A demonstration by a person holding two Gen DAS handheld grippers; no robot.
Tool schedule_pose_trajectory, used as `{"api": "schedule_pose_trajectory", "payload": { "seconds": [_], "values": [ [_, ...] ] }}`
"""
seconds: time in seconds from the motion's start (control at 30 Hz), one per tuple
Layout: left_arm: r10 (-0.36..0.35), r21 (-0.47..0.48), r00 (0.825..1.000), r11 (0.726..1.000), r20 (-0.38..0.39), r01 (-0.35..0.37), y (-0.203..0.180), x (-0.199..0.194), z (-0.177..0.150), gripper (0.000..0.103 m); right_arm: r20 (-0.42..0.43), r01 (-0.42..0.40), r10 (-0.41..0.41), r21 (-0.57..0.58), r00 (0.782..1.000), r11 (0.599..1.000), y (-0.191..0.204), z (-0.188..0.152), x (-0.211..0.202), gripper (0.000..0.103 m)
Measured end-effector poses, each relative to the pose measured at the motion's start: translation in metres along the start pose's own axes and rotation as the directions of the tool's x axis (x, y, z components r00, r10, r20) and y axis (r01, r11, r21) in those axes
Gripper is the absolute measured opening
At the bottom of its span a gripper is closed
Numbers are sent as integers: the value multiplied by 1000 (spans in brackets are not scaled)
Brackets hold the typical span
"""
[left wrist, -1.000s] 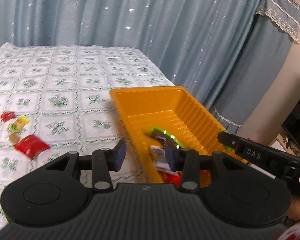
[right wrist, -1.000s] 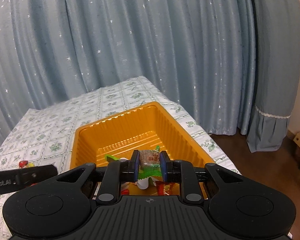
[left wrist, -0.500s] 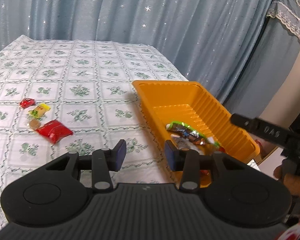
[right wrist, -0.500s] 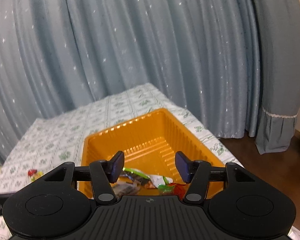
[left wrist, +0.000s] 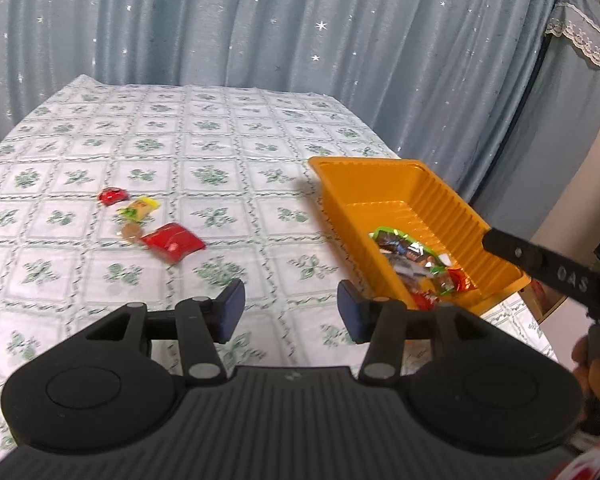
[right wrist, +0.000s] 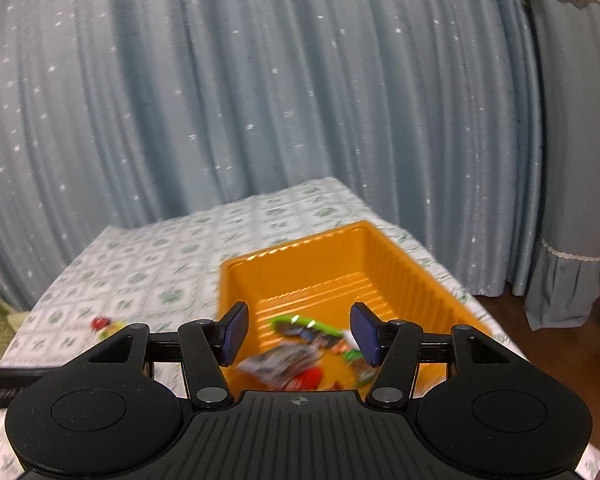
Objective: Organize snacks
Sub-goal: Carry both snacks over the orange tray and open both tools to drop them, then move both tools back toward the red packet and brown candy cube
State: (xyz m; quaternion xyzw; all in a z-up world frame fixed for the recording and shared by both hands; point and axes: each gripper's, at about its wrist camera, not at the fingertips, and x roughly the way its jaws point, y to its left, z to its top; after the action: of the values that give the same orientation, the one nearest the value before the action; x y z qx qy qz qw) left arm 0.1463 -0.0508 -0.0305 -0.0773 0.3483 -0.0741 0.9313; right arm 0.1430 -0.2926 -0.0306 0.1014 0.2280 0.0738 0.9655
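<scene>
**tray_tidier:** Left wrist view first. The left gripper (left wrist: 290, 310) hangs over the tablecloth (left wrist: 228, 152) with its blue pads apart and widening, nothing between them. Four loose snacks sit out in a cluster, well apart from the orange tray (left wrist: 452, 216): a red snack packet (left wrist: 173, 241), a small round brown candy (left wrist: 131, 232) touching its far corner, a yellow wrapped candy (left wrist: 139, 209) and a little red candy (left wrist: 112, 196). The tray already has a heap of wrappers (left wrist: 416, 264) at its near end. The right gripper's finger pokes in from the right edge.

**crinkle_fan:** How do you reckon the red packet handles?

**tray_tidier:** My guess – feather-light, soft, crinkly foil, kinda slippery. It lies flat, so I'd pinch across the puffy middle or catch a sealed edge, since a flat pouch can skate away from the pads. The small candies look harder to get; take them by the body, not the twisted ends.

**crinkle_fan:** And the other camera?

**tray_tidier:** Right wrist view is blurry. The right gripper (right wrist: 298, 334) is above the tray's near end, fingers spread and empty – the wrapper pile lies below them. The loose candies only just show at the left, partly hidden by the gripper body.
</scene>
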Motion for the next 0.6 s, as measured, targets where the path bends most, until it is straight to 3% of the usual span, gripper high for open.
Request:
{"api": "schedule_pose_trajectory", "payload": {
  "seconds": [0.27, 0.6],
  "values": [
    [52, -16, 999, 999, -5, -52, 26, -25, -17, 53, -42, -73, 70, -51, 997, 996, 32, -28, -20, 57],
    [131, -70, 991, 989, 9, -131, 66, -49, -25, 60, -68, -121, 115, -88, 991, 989, 56, -36, -19, 57]
  ]
}}
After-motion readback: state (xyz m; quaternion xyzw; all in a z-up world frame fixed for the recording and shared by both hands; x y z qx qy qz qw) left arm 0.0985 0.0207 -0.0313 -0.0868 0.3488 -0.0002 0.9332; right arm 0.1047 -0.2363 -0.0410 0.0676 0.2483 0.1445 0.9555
